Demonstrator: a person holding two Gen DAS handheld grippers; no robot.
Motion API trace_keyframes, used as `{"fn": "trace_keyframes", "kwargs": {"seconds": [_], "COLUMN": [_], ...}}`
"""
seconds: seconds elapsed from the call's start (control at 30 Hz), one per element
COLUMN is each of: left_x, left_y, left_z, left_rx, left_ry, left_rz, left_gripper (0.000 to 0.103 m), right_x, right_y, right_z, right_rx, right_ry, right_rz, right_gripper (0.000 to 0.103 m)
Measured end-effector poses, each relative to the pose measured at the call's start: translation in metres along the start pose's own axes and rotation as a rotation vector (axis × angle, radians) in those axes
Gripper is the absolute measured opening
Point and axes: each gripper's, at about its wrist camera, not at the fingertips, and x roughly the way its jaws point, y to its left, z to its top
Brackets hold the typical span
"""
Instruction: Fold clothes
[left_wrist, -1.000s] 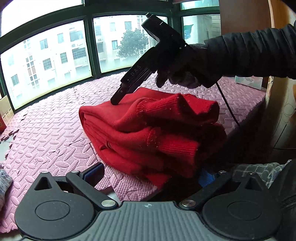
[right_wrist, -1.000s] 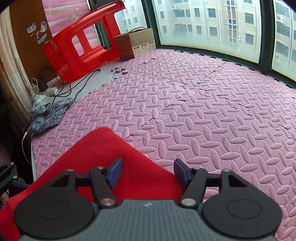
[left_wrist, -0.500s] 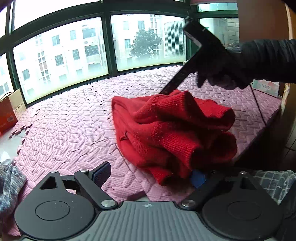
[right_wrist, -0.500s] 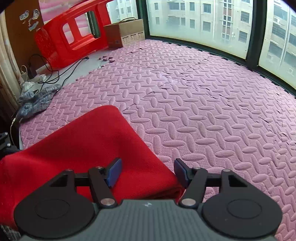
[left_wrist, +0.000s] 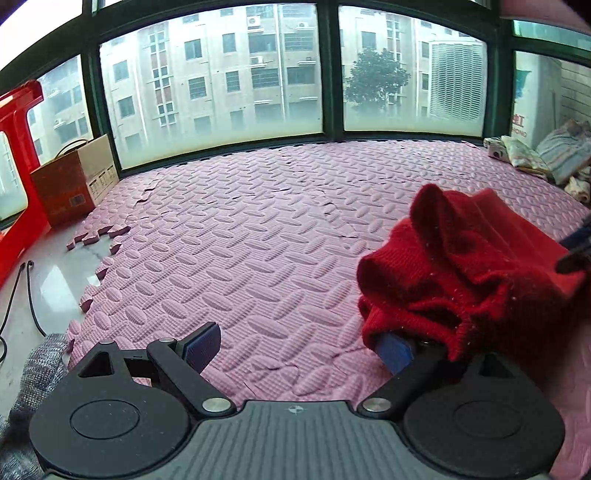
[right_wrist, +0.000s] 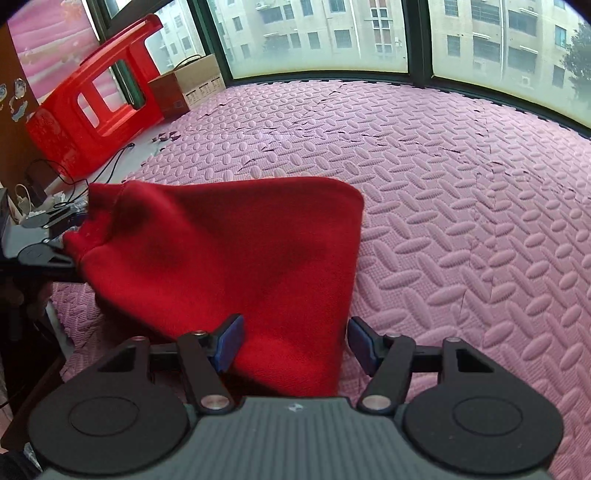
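The red sweater (right_wrist: 236, 258) looks already folded into a bundle. It sits between the right claw (right_wrist: 293, 345)'s half-open jaws, grip unclear. The left claw (left_wrist: 295, 347) gapes wide, having just reopened slightly, its right finger under the bundle; final placement remains.

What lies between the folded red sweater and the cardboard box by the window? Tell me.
Only bare pink foam mat: in the left wrist view nothing rests on it between the red sweater and the cardboard box.

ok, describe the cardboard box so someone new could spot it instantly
Follow the dark-framed window wall to its left corner, where the pink foam mat ends. The cardboard box sits there beside a red plastic stool: the only brown, square-edged thing.
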Motion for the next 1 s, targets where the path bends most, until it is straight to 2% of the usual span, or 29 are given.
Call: {"fn": "trace_keyframes", "kwargs": {"seconds": [0.17,0.33,0.5,0.63,0.73,0.83,1.0], "left_x": [-0.013,-0.049,-0.073,-0.071,-0.056,-0.034,0.000], "left_y": [0.018,0.029,0.006,-0.026,-0.047,-0.060,-0.056], "left_z": [0.006,0.023,0.054,0.076,0.082,0.082,0.070], "left_rx": [-0.061,-0.159,-0.184,-0.165,-0.131,-0.123,-0.158], "left_ry": [-0.006,-0.089,-0.189,-0.224,-0.214,-0.178,-0.084], "left_rz": [0.013,0.024,-0.073,-0.201,-0.247,-0.261,-0.200], "left_gripper": [0.093,0.096,0.094,0.086,0.077,0.070,0.044], "right_x": [-0.016,-0.012,0.006,0.020,0.028,0.033,0.037], "right_y": [0.007,0.002,0.002,0.009,0.013,0.015,0.013], "right_z": [-0.001,0.019,0.036,0.044,0.047,0.047,0.047], "right_rx": [-0.022,-0.016,0.013,0.002,-0.017,-0.032,-0.020], "right_ry": [-0.086,-0.156,-0.193,-0.218,-0.223,-0.224,-0.236], "right_rz": [-0.041,-0.095,-0.107,-0.129,-0.147,-0.167,-0.172], "right_gripper": [0.064,0.063,0.058,0.056,0.055,0.055,0.055]}}
